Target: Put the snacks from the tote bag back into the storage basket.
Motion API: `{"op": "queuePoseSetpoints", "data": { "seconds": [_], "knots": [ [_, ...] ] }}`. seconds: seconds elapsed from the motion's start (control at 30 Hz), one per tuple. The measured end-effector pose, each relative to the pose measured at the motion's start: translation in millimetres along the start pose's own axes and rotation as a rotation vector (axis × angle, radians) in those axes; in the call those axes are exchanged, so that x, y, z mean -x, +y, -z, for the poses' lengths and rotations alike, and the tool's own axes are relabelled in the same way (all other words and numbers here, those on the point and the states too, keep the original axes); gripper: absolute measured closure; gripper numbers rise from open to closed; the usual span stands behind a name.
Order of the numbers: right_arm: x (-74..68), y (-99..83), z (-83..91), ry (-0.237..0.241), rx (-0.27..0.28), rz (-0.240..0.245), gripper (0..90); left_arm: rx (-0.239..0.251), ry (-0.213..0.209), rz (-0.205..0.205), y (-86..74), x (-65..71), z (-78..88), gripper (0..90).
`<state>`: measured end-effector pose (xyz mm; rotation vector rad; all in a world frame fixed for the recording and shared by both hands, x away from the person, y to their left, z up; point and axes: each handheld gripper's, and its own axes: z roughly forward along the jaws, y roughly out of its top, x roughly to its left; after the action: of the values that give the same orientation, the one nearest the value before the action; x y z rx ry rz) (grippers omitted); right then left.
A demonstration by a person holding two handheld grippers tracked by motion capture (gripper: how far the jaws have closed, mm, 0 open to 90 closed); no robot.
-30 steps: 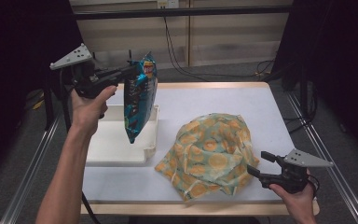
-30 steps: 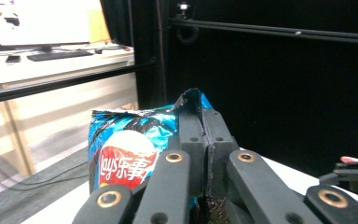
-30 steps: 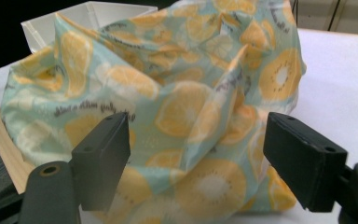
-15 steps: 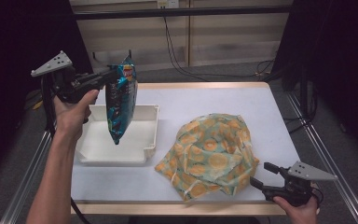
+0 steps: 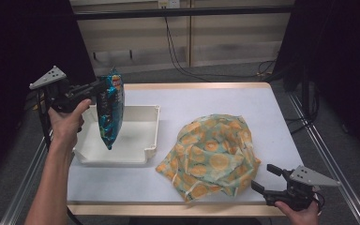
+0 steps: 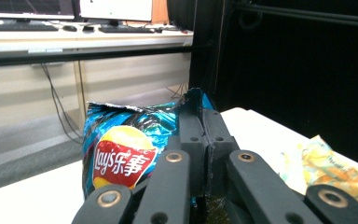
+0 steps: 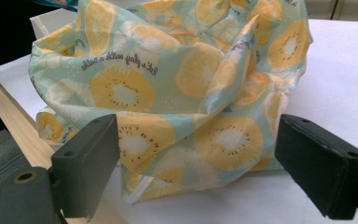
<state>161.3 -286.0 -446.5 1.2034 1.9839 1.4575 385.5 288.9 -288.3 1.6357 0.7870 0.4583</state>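
Note:
A blue Lay's crisp bag (image 5: 110, 111) hangs by its torn top edge from my left gripper (image 5: 101, 87), which is shut on it. The bag's lower end dangles over the left part of a white tray (image 5: 138, 133). In the left gripper view the two jaws (image 6: 204, 126) pinch the bag (image 6: 121, 156) at its upper right corner. A crumpled cloth bag printed with orange slices (image 5: 211, 154) lies right of the tray. My right gripper (image 5: 265, 177) sits at the table's front right corner, its jaws having just been opening. They stand wide, with the cloth (image 7: 177, 79) just ahead and no pad pressing on it.
The white table (image 5: 225, 101) has a wooden front edge and metal rails on both sides. Cables hang behind the far edge, and dark curtains stand at left and right. Bare tabletop lies beyond the cloth toward the far right.
The left hand has carried the crisp bag leftward and lower, over the tray. The right gripper's jaws have spread wider and the hand has drawn slightly back from the cloth.

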Motion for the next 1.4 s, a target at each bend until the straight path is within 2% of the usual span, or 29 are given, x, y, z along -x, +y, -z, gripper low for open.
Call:
{"op": "queuePoseSetpoints", "data": {
  "seconds": [0.13,0.17,0.2,0.3,0.53,0.67,0.87,0.9,0.97,1.0,1.1,1.13,1.23,1.33,1.4],
  "knots": [
    [-1.0,0.4,-1.1,-0.001,-0.003,0.004,13.9,-0.006,0.005,0.025,-8.2,-11.1,-3.5,88.8],
    [-1.7,0.4,-1.0,0.001,-0.002,0.001,13.9,-0.008,0.02,0.031,-10.1,-13.0,-4.6,88.8],
    [-1.8,0.4,-0.9,0.003,-0.002,0.006,13.9,0.003,0.012,0.042,-11.6,-14.1,-6.0,88.8],
    [-0.6,0.1,-0.7,0.0,0.003,-0.001,14.0,0.004,0.027,0.068,-18.0,-16.9,-13.2,88.8],
    [1.3,-0.2,-0.1,0.003,-0.002,0.005,14.8,-0.022,0.051,0.078,-30.9,-22.4,-30.0,88.8],
    [2.4,-0.8,-2.0,0.004,-0.009,0.007,15.2,-0.018,0.058,0.097,-35.7,-27.0,-39.0,88.8],
    [2.6,-1.2,-3.0,0.004,-0.013,0.013,15.2,-0.015,0.029,0.111,-38.7,-28.7,-49.1,88.8],
    [2.4,-1.1,-3.2,0.003,-0.013,0.01,15.2,-0.017,0.036,0.109,-38.9,-26.9,-51.3,88.8],
    [2.5,-1.0,-3.3,0.004,-0.013,0.009,15.6,-0.015,0.022,0.104,-38.7,-25.4,-54.9,88.7],
    [2.4,-0.9,-3.2,0.005,-0.013,0.01,17.4,-0.032,0.025,0.097,-37.9,-24.1,-56.8,88.8],
    [2.8,-0.7,-2.2,0.011,-0.011,0.012,17.8,-0.02,0.011,0.099,-37.1,-20.0,-64.4,88.7],
    [3.2,-0.9,-2.0,0.01,-0.01,0.011,17.8,-0.027,0.018,0.096,-36.7,-19.2,-65.7,88.7],
    [4.3,-1.2,-1.5,0.008,-0.013,0.013,17.7,-0.022,-0.001,0.099,-36.8,-16.4,-74.0,88.7],
    [4.4,-0.9,-1.7,0.008,-0.013,0.009,17.6,-0.038,-0.015,0.084,-37.5,-15.9,-81.7,88.7],
    [4.7,-0.9,-2.2,0.011,-0.014,0.008,17.4,-0.035,-0.016,0.095,-37.5,-15.4,-86.3,88.7]
  ]
}}
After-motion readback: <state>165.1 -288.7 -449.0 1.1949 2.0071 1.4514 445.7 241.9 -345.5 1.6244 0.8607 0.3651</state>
